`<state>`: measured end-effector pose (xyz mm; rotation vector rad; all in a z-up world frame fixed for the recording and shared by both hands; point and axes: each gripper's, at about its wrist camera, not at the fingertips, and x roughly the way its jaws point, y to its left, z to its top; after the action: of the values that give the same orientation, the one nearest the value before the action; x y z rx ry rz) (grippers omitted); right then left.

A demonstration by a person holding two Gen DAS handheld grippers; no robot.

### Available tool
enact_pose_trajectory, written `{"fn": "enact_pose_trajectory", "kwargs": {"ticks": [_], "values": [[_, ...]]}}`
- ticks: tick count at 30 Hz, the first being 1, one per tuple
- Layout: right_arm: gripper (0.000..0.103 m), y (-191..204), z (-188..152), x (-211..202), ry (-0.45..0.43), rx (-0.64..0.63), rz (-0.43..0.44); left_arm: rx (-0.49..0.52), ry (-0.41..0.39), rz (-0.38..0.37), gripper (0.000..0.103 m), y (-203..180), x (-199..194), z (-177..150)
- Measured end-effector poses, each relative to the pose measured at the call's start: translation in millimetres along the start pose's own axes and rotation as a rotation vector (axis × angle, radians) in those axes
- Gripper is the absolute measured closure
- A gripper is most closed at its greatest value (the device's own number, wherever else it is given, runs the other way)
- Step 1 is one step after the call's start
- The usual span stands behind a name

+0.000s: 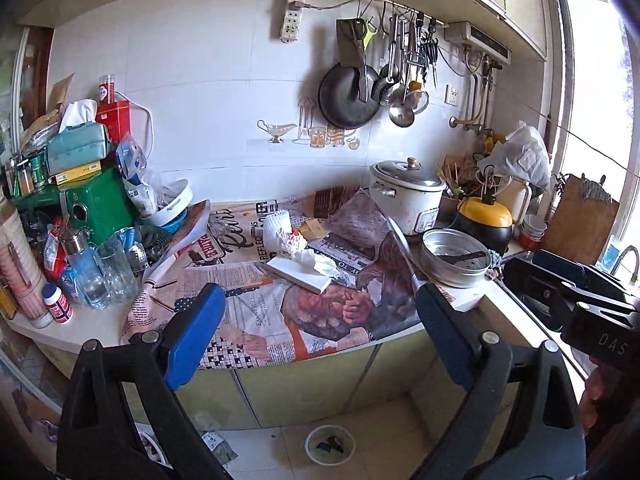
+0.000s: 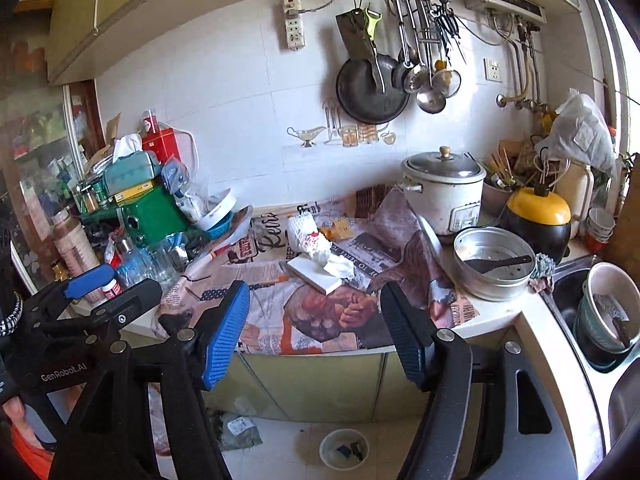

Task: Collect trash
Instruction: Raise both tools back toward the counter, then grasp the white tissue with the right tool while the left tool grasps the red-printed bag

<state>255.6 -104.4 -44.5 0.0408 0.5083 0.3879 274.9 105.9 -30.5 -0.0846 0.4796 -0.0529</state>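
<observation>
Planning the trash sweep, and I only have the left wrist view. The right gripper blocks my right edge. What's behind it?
Observer: A sink, with a white bowl resting in a green colander.
Operator: Any trash in the bowl?
Observer: A dark item lies in it; I cannot tell what it is.
Operator: Are the right fingers holding anything?
Observer: No. The right gripper is open, with nothing between its fingers.
</observation>
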Motion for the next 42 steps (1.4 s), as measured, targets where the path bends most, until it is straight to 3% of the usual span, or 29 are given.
{"fn": "enact_pose_trajectory", "kwargs": {"ticks": [4,9,20,25,32,38,42], "values": [[0.03,-6.2,8.2,1.8,-0.018,0.01,-0.006,-0.004,0.005,0.013,0.005,1.8,10.1,10.2],[0.03,-24.0,20.4,21.3,-0.027,0.002,0.009,-0.02,0.008,0.047,0.005,-0.4,36.0,21.6],[0.03,-87.8,77.8,87.5,-0.025,-0.032,0.102,-0.091,0.033,0.136,0.005,-21.0,137.0,72.1],[0.03,-114.7,97.3,126.2,0.031,-0.06,0.156,-0.141,0.049,0.191,0.005,-26.9,172.4,81.7],[0.03,-125.9,94.3,178.8,0.125,-0.072,0.219,-0.175,0.135,0.253,0.005,-17.9,221.7,79.5],[0.03,-119.0,83.4,236.5,0.246,-0.075,0.238,-0.202,0.208,0.276,0.005,7.5,262.8,71.8],[0.03,-107.6,77.0,273.3,0.312,-0.071,0.238,-0.21,0.254,0.253,0.005,29.8,292.5,69.0]]}}
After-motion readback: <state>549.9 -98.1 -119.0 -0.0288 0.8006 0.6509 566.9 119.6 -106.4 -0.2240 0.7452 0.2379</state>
